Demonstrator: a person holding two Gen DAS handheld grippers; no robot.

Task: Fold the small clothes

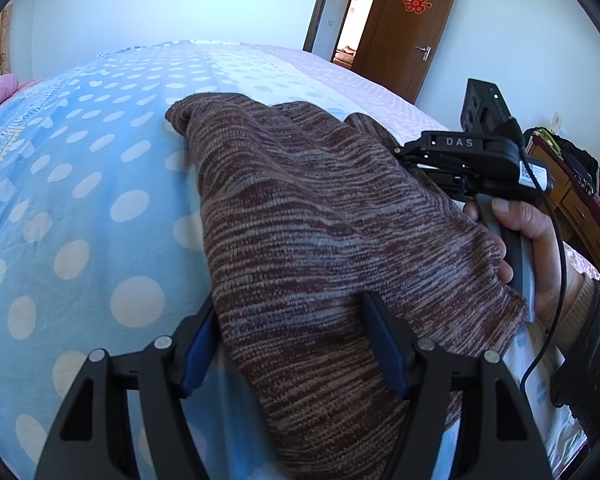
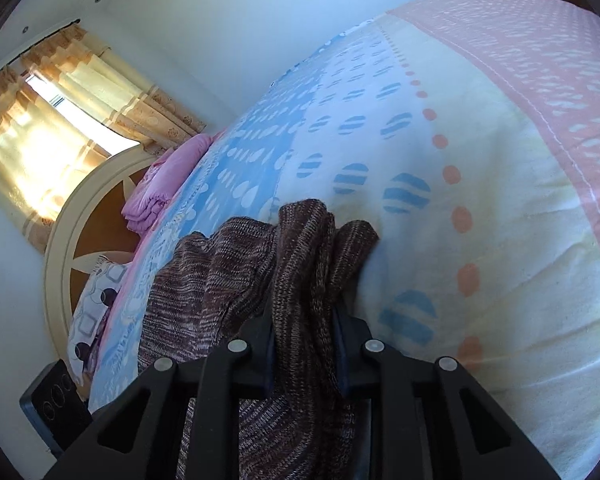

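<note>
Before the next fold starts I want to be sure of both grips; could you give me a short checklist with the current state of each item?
1. Right gripper closed on a bunched fold of the knit garment: ok.
2. Left gripper clamped on the garment: not ok; cloth lies between its fingers, but they stand wide.
3. Garment spread flat: not ok; it is bunched and draped.
4. Bedspread beyond the garment free for laying it out: ok.
5. Right gripper's cable away from the cloth: ok.
</note>
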